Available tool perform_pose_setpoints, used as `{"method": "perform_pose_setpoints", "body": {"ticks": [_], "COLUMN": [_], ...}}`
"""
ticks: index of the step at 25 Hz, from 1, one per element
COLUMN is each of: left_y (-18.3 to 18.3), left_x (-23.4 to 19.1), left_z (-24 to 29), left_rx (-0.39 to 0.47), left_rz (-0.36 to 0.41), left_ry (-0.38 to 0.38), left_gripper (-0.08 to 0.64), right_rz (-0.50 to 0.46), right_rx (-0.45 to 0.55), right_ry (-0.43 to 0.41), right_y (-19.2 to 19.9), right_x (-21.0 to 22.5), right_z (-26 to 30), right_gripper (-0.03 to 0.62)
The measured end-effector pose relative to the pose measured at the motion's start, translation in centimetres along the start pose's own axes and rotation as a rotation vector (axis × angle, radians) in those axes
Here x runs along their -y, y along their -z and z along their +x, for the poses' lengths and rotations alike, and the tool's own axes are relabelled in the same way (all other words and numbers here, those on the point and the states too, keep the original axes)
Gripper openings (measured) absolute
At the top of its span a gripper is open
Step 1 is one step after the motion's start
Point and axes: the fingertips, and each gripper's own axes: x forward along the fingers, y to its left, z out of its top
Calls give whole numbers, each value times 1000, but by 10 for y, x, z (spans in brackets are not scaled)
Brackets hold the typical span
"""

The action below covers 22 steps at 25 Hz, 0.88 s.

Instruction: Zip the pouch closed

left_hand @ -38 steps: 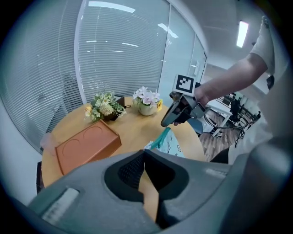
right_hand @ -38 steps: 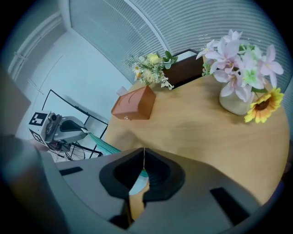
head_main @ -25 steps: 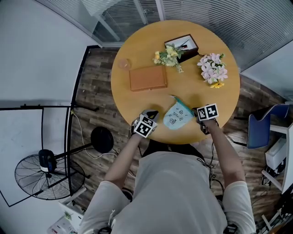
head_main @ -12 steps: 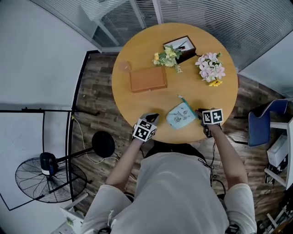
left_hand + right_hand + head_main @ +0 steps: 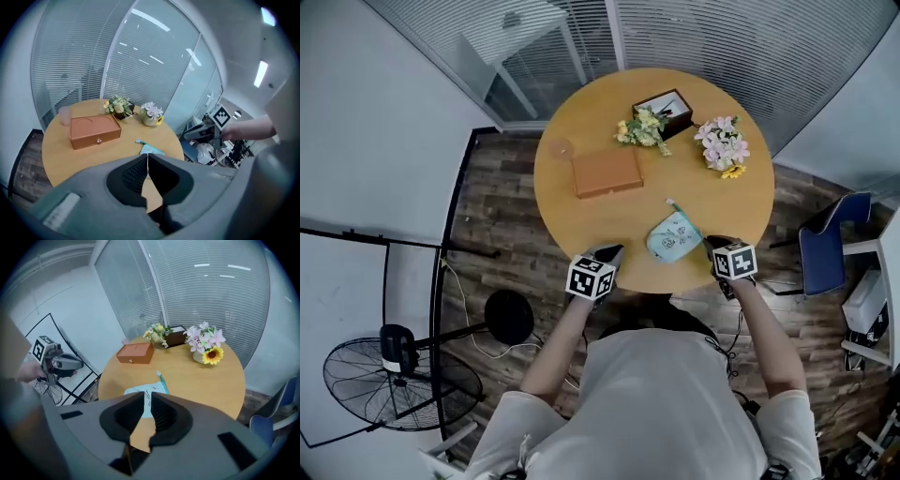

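The light blue pouch (image 5: 674,236) lies flat on the round wooden table (image 5: 609,216) near its front edge, with a teal zip tab sticking out at its far corner. It also shows in the left gripper view as the pouch (image 5: 151,150) and in the right gripper view as the pouch (image 5: 159,386). My left gripper (image 5: 609,253) hangs to the pouch's left, apart from it; its pads (image 5: 147,157) meet with nothing in them. My right gripper (image 5: 712,246) hangs to the pouch's right, also apart. Its jaws have just been closing and keep a narrow gap (image 5: 147,397) with nothing between them.
On the far half of the table stand an orange-brown box (image 5: 606,172), a yellow flower bunch (image 5: 642,127), a dark frame box (image 5: 668,105) and a pink bouquet (image 5: 722,142). A blue chair (image 5: 823,258) is at the right, a floor fan (image 5: 394,375) at the lower left.
Both grippers have lifted and drawn back from the pouch toward the table's front edge. The pouch stays lying where it was.
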Motion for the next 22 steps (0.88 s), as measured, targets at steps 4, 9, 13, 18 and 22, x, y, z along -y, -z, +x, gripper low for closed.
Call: {"method": "perform_pose_setpoints", "body": {"ticks": [4, 9, 13, 18, 22], "left_y": [-1, 3, 11, 5, 0], "left_x": [22, 49, 68, 94, 114], "left_z": [-44, -103, -138, -158, -166], "left_rx": [70, 164, 205, 264, 317], "left_rz": [4, 68, 88, 136, 171], "left_ry": [43, 55, 76, 103, 110], "left_gripper": [18, 18, 18, 18, 18], "right_rz": [-80, -130, -137, -143, -147], "right_rx": [74, 187, 265, 338, 385], "right_ry": [45, 122, 169, 216, 243], "right_y": [-3, 3, 15, 28, 37], "right_x": [-48, -97, -128, -148, -150], "right_z": [-31, -79, -123, -168, -195], "right_gripper": [34, 17, 14, 8, 8]}}
